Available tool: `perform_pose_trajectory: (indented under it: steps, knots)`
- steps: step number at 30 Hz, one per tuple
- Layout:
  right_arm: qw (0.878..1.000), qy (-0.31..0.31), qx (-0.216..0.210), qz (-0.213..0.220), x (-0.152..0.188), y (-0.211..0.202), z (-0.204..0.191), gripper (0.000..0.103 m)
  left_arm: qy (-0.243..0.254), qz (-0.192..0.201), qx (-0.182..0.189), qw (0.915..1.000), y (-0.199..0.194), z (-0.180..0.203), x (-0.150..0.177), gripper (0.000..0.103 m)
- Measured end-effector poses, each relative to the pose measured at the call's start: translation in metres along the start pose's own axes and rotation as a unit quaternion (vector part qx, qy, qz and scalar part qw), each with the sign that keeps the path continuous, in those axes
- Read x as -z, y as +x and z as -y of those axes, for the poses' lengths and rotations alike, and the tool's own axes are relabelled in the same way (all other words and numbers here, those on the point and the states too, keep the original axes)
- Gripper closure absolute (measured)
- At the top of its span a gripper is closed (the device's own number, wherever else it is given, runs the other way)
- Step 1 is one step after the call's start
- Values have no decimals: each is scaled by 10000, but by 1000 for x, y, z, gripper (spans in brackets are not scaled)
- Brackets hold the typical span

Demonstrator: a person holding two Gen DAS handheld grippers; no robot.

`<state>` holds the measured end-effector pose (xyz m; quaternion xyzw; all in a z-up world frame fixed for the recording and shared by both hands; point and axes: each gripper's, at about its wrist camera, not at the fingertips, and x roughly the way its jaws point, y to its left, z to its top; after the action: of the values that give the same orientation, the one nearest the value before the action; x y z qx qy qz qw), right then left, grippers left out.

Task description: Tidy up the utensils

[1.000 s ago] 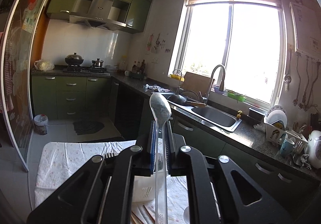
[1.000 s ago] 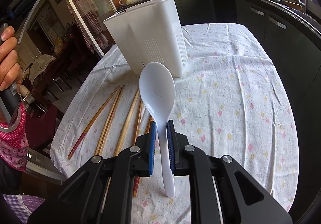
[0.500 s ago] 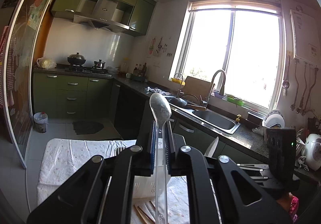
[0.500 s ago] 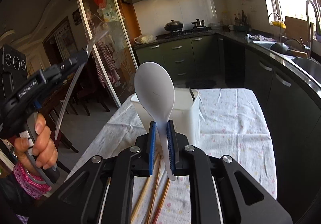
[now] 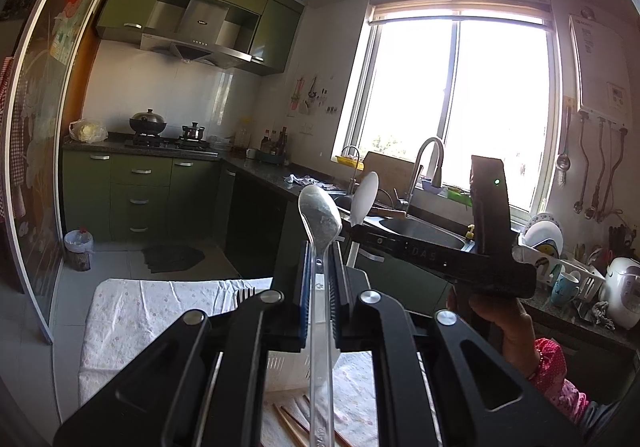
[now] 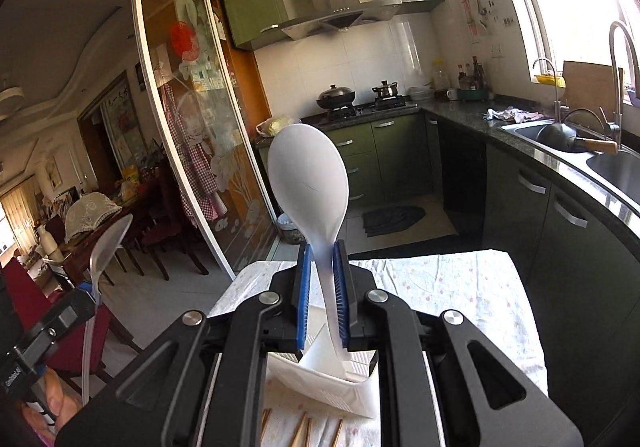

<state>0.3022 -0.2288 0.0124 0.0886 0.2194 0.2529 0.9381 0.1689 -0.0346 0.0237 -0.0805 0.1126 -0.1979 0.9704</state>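
Note:
My left gripper (image 5: 319, 279) is shut on a clear plastic spoon (image 5: 320, 215), bowl up, held high over the table. My right gripper (image 6: 323, 287) is shut on a white rice paddle (image 6: 307, 183), blade up, its handle end just above the white utensil holder (image 6: 332, 387). The holder stands on the flowered tablecloth (image 6: 472, 287) and shows below my left jaws (image 5: 288, 367), with a fork (image 5: 244, 294) sticking up. The right gripper with the paddle (image 5: 365, 195) appears on the right in the left wrist view. Wooden chopsticks (image 6: 304, 433) lie on the cloth.
Green kitchen cabinets (image 6: 396, 151) and a counter with a sink (image 6: 612, 163) run along the right. A sliding glass door (image 6: 192, 151) is on the left. A stove with pots (image 5: 148, 123) is at the back. A dish rack (image 5: 560, 263) stands by the window.
Both grippers have tilted up and risen, so less table shows. The right gripper with the paddle has come into the left wrist view. Both keep hold of their utensils.

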Motion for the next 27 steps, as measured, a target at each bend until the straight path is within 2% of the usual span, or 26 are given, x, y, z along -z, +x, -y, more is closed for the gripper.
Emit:
perform_pose_trajectory:
  steps: [8,20,27]
  knots:
    - [9993,-2,87,-369,34,14,7,91,-106,-250,30,9996,18,-2,8,95]
    - [9978,-89,164,-643,56,22,8,90,9,-273,81,9996,16,6,12,95]
    - [9974,-98,209,-683,62,14,8,76,-179,-211,115,9996,19,-1,9,95]
